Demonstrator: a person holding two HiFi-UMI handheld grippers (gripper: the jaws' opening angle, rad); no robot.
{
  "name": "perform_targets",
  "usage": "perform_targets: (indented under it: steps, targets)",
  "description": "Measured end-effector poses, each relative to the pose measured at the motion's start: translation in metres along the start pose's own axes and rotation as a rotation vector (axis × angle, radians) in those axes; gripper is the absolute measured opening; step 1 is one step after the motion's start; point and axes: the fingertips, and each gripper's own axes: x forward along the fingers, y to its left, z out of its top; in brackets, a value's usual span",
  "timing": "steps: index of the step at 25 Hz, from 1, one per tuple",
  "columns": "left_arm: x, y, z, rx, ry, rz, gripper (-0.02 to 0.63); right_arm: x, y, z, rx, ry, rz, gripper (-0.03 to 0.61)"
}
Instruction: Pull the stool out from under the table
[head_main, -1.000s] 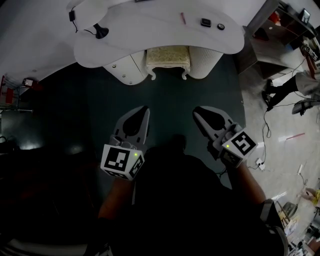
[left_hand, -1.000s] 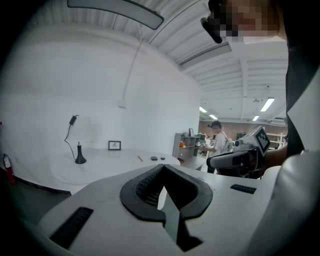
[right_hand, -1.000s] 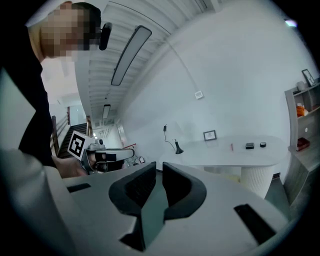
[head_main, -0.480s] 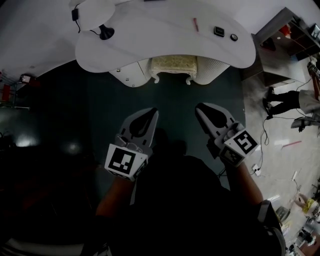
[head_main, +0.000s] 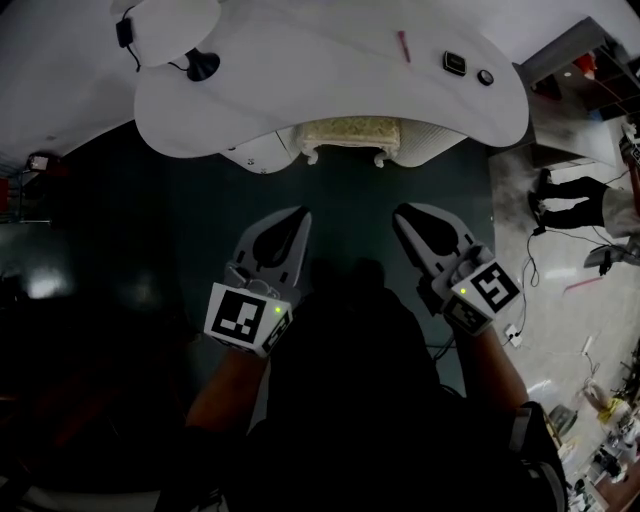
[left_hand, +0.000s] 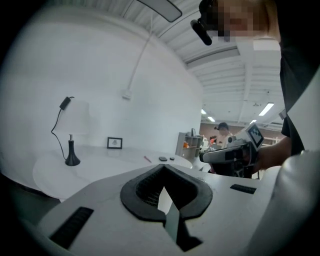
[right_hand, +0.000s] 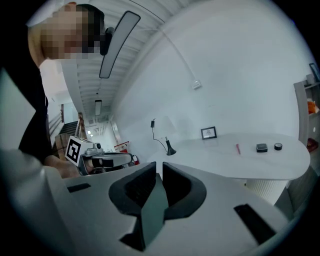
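A cream stool (head_main: 349, 136) with carved white legs is tucked under the curved white table (head_main: 300, 70) at the top of the head view; only its front part shows. My left gripper (head_main: 297, 214) hangs over the dark floor short of the stool, its jaws shut and empty. My right gripper (head_main: 401, 213) is level with it on the right, also shut with nothing held. Both tips are well apart from the stool. In the left gripper view the right gripper (left_hand: 227, 155) shows beyond the closed jaws (left_hand: 163, 172); in the right gripper view the table (right_hand: 250, 155) lies ahead.
On the table stand a lamp base (head_main: 201, 66) with its cord, a red pen (head_main: 403, 45) and two small dark devices (head_main: 455, 63). White ribbed pedestals (head_main: 432, 142) flank the stool. A person (head_main: 585, 195), cables and shelving are on the light floor at right.
The table and stool have slid up and slightly right in the head view as I come closer. Both grippers stay shut and hold their spacing.
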Motion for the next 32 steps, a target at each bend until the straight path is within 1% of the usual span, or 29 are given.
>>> perform_targets:
  steps: [3,8,9,12,16,22,25,28,29,30,31,32]
  targets:
    - [0.016,0.015,-0.023,0.013,0.016,0.05,0.011,0.008,-0.02,-0.023,-0.014,0.02,0.024,0.02]
    - [0.052,0.04,-0.079,0.021,0.033,0.133,0.011,0.026,-0.069,-0.079,-0.027,0.033,0.036,0.02]
    - [0.06,0.045,-0.09,0.019,0.029,0.14,0.011,0.03,-0.08,-0.09,-0.025,0.036,0.034,0.02]
    - [0.092,0.057,-0.124,0.018,0.005,0.114,0.012,0.049,-0.122,-0.127,-0.023,0.044,0.017,0.02]
    - [0.131,0.07,-0.172,0.043,0.02,0.088,0.014,0.07,-0.168,-0.165,-0.025,0.014,-0.017,0.02]
    - [0.185,0.101,-0.233,0.039,-0.011,0.104,0.012,0.108,-0.219,-0.229,-0.085,0.017,-0.035,0.02]
    - [0.209,0.121,-0.272,0.063,-0.003,0.114,0.014,0.126,-0.244,-0.266,-0.087,0.028,-0.047,0.02]
    - [0.233,0.144,-0.314,0.078,0.011,0.118,0.017,0.147,-0.269,-0.298,-0.087,0.01,-0.059,0.02]
    - [0.239,0.151,-0.327,0.073,0.015,0.124,0.03,0.153,-0.276,-0.307,-0.082,0.001,-0.06,0.02]
    - [0.245,0.158,-0.34,0.068,0.016,0.131,0.071,0.158,-0.285,-0.317,-0.083,-0.006,-0.061,0.02]
    - [0.25,0.164,-0.352,0.065,0.016,0.137,0.089,0.162,-0.294,-0.327,-0.089,-0.009,-0.063,0.02]
    - [0.256,0.171,-0.363,0.064,0.015,0.14,0.089,0.166,-0.303,-0.337,-0.096,-0.011,-0.064,0.02]
